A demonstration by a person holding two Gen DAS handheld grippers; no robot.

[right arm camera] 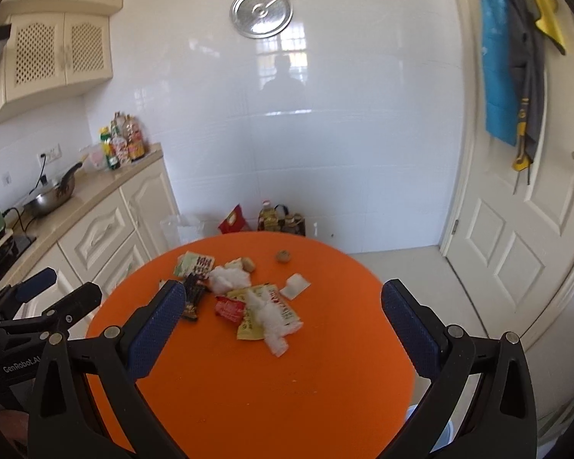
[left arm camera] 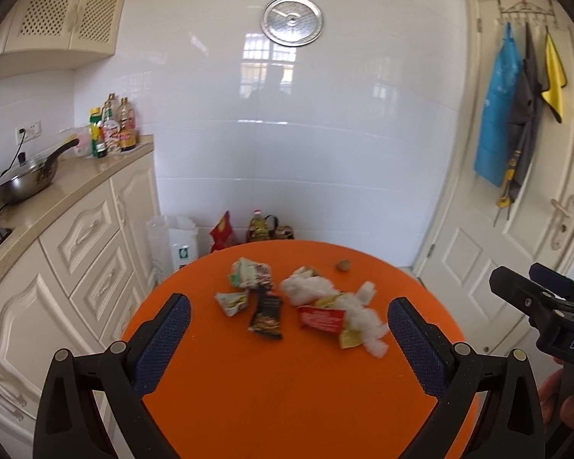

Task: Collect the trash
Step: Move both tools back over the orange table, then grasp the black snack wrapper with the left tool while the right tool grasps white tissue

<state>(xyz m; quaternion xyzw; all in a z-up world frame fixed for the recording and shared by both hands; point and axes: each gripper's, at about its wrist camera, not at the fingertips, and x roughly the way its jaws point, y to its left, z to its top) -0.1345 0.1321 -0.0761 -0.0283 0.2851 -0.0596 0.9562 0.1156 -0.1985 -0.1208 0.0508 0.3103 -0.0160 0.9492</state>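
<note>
Trash lies in a loose heap on the far half of a round orange table. It includes a black wrapper, a red wrapper, white tissue wads, a green-white packet and a small brown nut. My left gripper is open and empty, hovering short of the heap. My right gripper is open and empty too, also short of it.
Cream cabinets and a counter with a pan and bottles run along the left. Bags and an oil bottle stand on the floor behind the table. A door with hanging aprons is at the right.
</note>
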